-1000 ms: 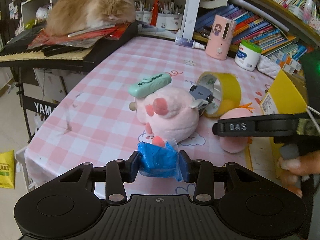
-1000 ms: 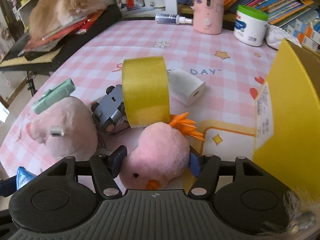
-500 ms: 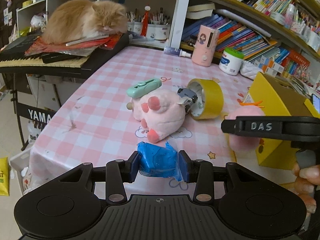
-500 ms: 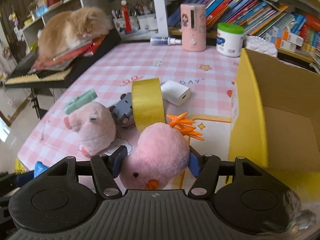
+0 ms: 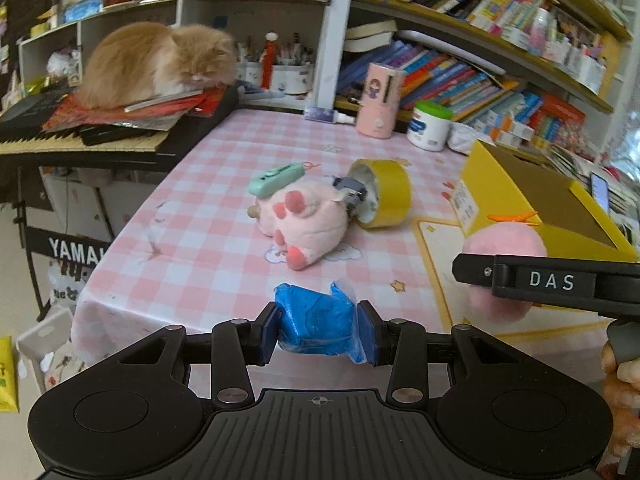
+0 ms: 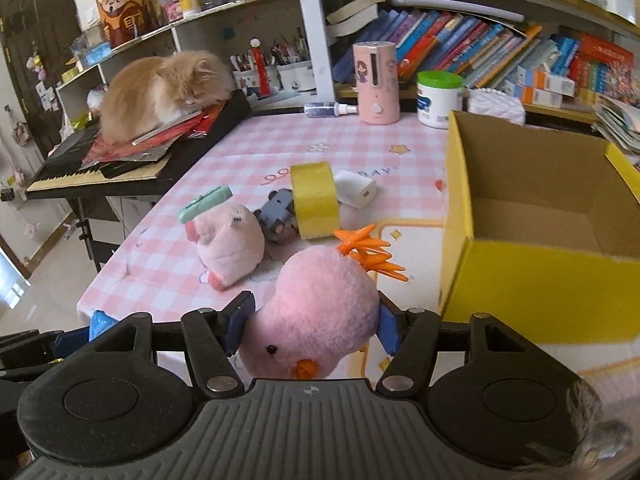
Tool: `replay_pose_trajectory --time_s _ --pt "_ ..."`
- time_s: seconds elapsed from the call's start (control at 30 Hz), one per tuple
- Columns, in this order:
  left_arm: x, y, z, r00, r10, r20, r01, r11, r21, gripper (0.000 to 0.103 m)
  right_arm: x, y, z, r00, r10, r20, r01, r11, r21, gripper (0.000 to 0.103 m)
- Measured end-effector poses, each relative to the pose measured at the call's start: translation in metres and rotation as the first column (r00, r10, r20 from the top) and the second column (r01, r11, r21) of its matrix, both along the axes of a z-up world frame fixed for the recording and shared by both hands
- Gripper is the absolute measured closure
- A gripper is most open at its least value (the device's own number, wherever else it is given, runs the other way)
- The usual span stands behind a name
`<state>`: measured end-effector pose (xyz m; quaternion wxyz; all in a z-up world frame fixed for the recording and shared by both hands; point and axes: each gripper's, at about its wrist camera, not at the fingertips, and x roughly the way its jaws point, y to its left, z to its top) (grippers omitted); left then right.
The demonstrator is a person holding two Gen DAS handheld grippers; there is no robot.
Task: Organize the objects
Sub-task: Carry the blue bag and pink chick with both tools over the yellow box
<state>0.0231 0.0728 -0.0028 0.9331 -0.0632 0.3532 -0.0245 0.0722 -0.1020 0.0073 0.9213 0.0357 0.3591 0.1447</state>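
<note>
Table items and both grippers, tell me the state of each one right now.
Left gripper: shut on blue packet.
Right gripper: shut on pink chick.
Yellow box: open, looks empty.
Pink pig: lying on table.
Tape roll: standing on edge.
Toy car: against tape roll.

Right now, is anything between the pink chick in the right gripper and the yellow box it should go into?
Nothing visible. The right gripper holds the pink chick just left of the yellow box, whose top is open and whose visible floor looks bare. Only the box's near left wall stands between them, so the chick must clear its rim.
</note>
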Motion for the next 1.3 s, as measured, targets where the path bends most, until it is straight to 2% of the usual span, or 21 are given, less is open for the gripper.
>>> replay_pose_trajectory --time_s 0.4,0.7,0.9,1.3 --pt "-0.03 -0.016 -0.006 0.992 -0.122 -0.017 0.122 0.992 0.011 0.064 -0.052 -0.016 -0.012 0.994 -0.105 -0.031 0.106 0.994 0.018 0.043" --pt "-0.044 -0.03 -0.011 0.976 -0.216 -0.03 0.217 0.976 0.012 0.064 -0.085 -0.031 -0.024 0.979 -0.188 -0.074 0.19 0.981 0.032 0.043" --pt "-0.044 -0.051 -0.011 0.954 -0.297 -0.03 0.297 0.955 0.009 0.064 -0.1 -0.048 -0.026 0.962 -0.259 -0.091 0.262 0.965 0.027 0.043" --pt "-0.039 -0.097 -0.014 0.898 -0.438 -0.038 0.438 0.899 -0.005 0.064 -0.123 -0.094 -0.029 0.904 -0.409 -0.121 0.413 0.91 0.011 0.043"
